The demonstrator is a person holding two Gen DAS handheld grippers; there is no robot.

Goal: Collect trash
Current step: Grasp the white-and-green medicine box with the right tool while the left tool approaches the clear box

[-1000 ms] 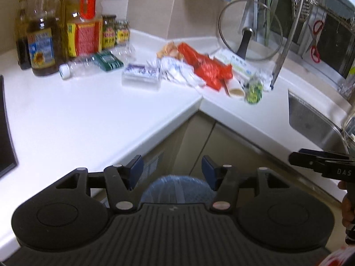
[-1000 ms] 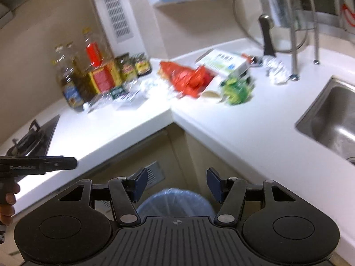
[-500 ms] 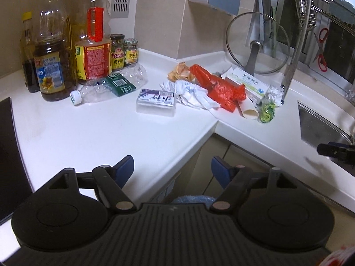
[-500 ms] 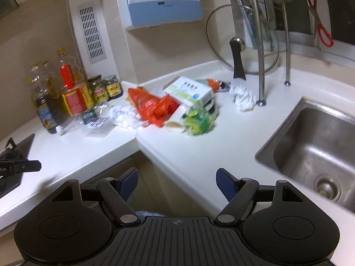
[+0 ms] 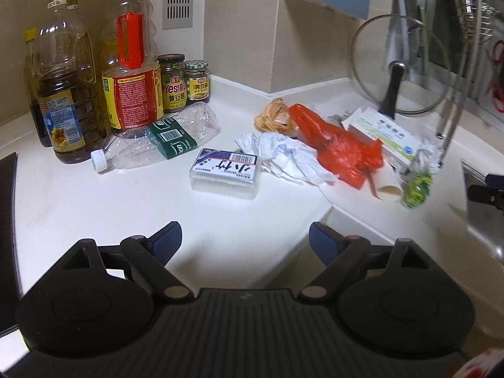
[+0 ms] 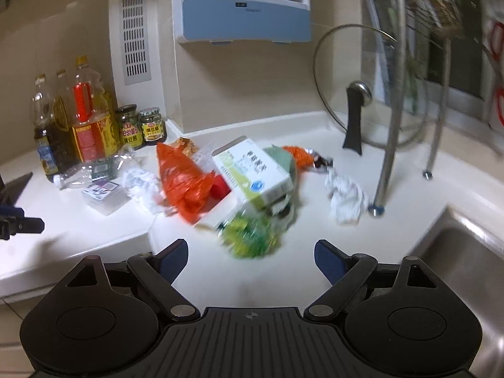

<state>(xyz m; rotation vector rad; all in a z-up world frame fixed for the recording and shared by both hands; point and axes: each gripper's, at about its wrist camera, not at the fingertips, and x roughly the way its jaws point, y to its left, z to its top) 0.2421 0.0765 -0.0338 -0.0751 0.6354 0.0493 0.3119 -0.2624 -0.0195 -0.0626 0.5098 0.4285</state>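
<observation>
Both grippers empty over counter.
Left gripper (image 5: 242, 237) and right gripper (image 6: 250, 256) jaws opening; trash pile (image 5: 340, 151) lies far.

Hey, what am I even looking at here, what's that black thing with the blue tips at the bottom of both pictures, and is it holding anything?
No robot here: a person carries a hand-held two-finger gripper in each hand, and each gripper has a wide-angle camera that looks forward along its fingers. The black shape at the bottom of each picture is that gripper's own body.

In the left wrist view the left gripper is over the white counter. In the right wrist view it is the right gripper. Both are opening their jaws, and nothing is between them.

On the counter lies the trash: a crushed plastic bottle, a small clear box, crumpled white paper, a red plastic bag, a white and green carton and a green wrapper. Oil bottles and jars stand at the wall. A sink is at the right.
</observation>
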